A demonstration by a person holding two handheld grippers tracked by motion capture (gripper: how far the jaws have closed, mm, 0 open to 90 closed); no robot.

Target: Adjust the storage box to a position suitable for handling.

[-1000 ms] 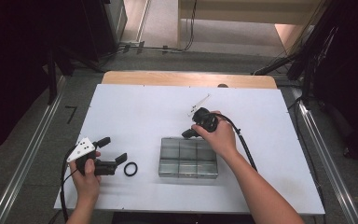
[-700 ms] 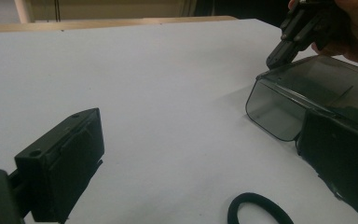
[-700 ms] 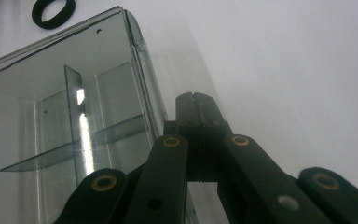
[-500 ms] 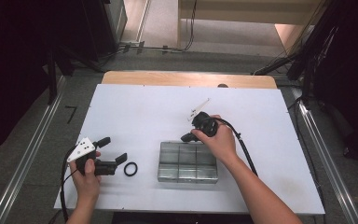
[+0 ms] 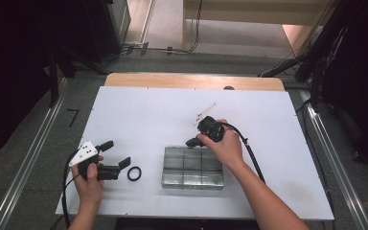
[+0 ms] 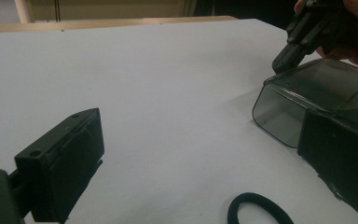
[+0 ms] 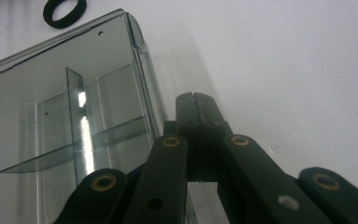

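A clear plastic box (image 5: 191, 168) with inner dividers lies at the middle front of the white table (image 5: 148, 115). Just left of it rests a black ring (image 5: 134, 173). My right gripper (image 5: 190, 142) is shut with nothing between its jaws, its tip right at the box's far edge. In the right gripper view the joined jaws (image 7: 196, 105) sit just outside the box wall (image 7: 142, 70), with the ring (image 7: 64, 10) beyond. My left gripper (image 5: 116, 154) lies open, left of the ring. In its own view the left gripper (image 6: 200, 182) frames the ring (image 6: 261, 212), the box (image 6: 303, 98) and the right gripper (image 6: 303, 39).
The table's far wooden edge (image 5: 194, 81) lies well beyond the work. A black cable (image 5: 249, 151) trails from the right gripper over the table's right half. Grey floor with metal rails (image 5: 24, 167) flanks the table, and dark equipment stands at both sides.
The right gripper's tip has dipped slightly toward the box's far edge. The left gripper, the ring and the box have not moved.
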